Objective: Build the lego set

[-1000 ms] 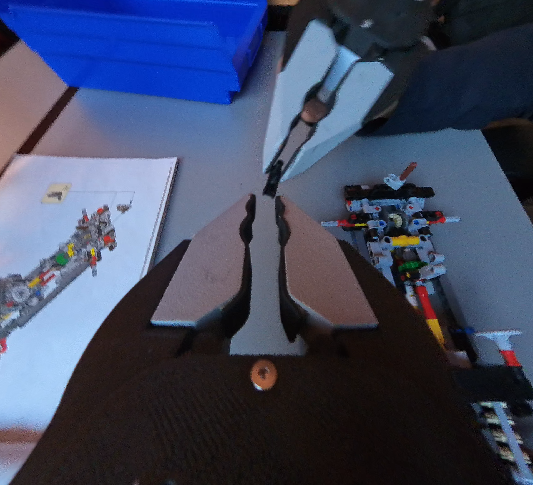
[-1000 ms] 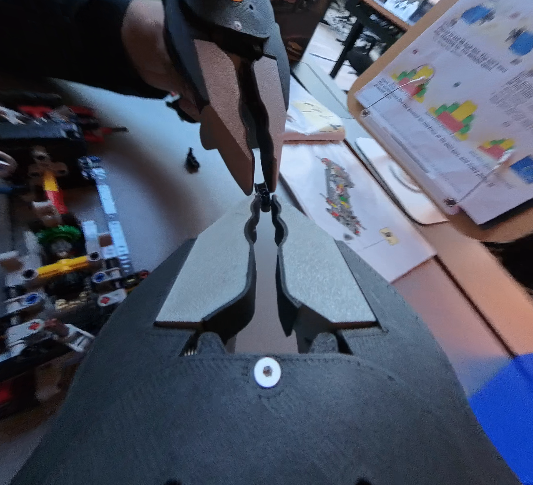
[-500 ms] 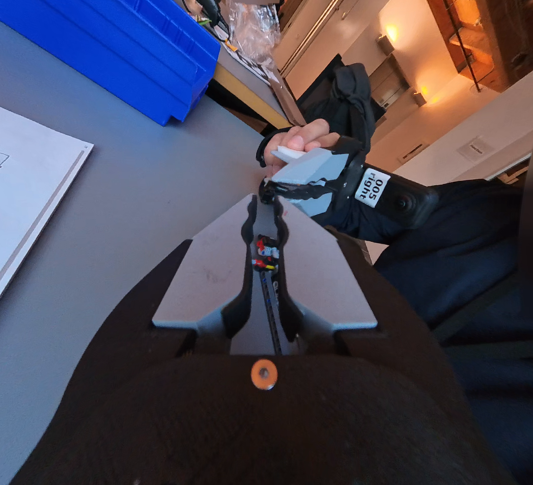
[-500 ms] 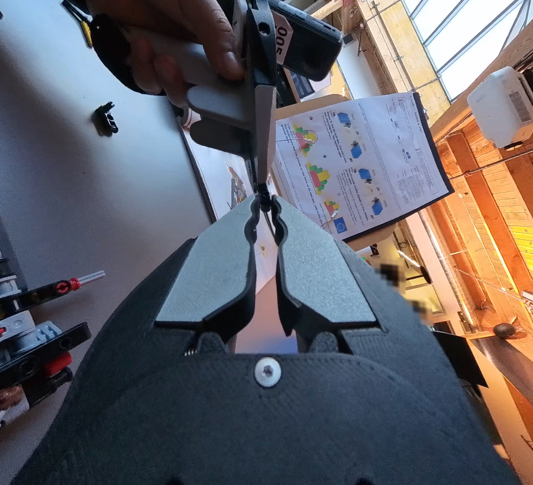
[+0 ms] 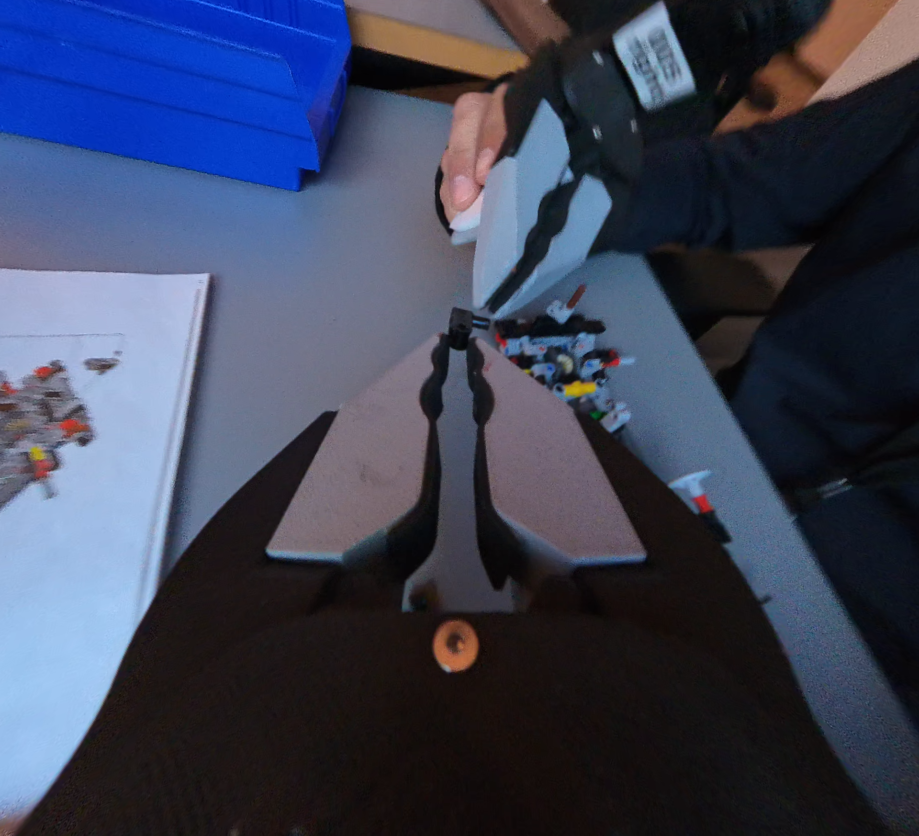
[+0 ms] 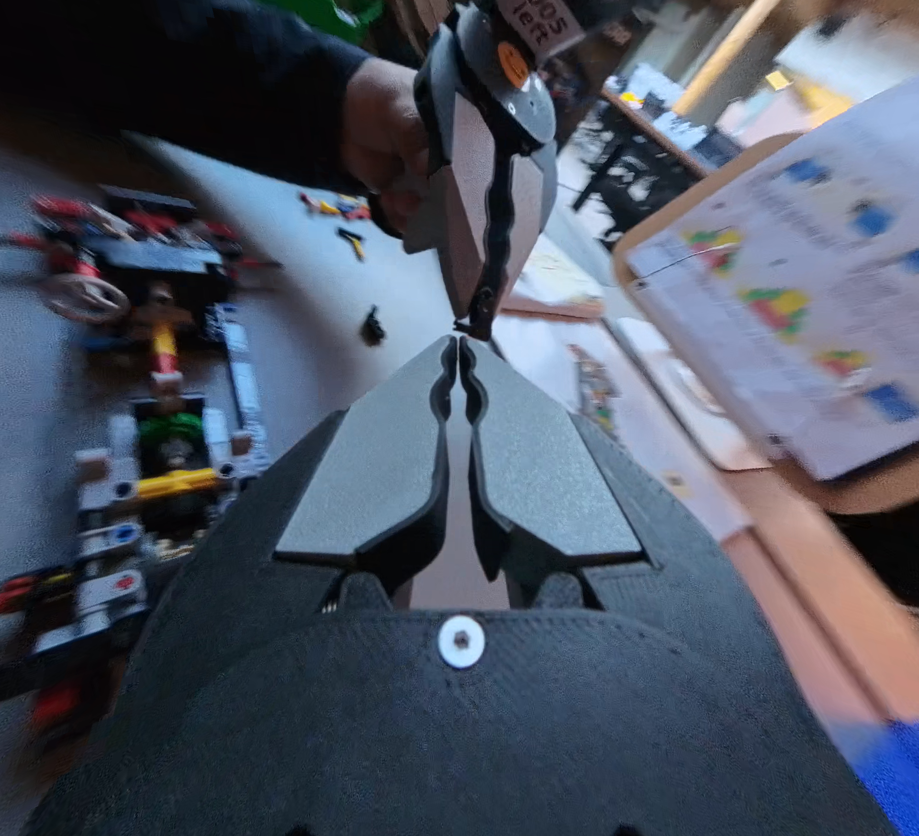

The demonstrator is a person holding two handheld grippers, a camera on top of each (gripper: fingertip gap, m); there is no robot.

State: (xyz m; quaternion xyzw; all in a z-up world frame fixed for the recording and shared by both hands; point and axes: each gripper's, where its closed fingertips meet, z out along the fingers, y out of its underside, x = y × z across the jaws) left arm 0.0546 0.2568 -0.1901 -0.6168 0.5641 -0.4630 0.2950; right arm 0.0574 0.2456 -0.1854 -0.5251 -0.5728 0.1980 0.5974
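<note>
My left gripper [image 5: 456, 348] is shut on a small black connector piece [image 5: 461, 325], gripped at the very fingertips above the grey table [image 5: 298, 235]. A short black pin on the piece points at my right gripper [image 5: 490, 307], which hangs just beyond it with its jaws together. In the right wrist view my right gripper [image 6: 457, 342] is shut, its tips meet and nothing shows between them. The left gripper [image 6: 476, 314] hangs just ahead of them with the black piece [image 6: 481, 312] in its tips. A hand holds each gripper.
A partly built brick model [image 5: 562, 359] lies on the table to the right, also in the right wrist view [image 6: 164, 464]. An open instruction booklet [image 5: 89, 414] lies left, a blue bin [image 5: 164, 56] behind. A loose black piece [image 6: 372, 327] and a white-and-red part [image 5: 696, 493] lie on the table. The grippers are tip to tip, or close to it.
The black piece was in my right gripper's tips a second ago. Both grippers rose and tipped together, then came down. Now my left gripper holds it; the right has come off and shut fully.
</note>
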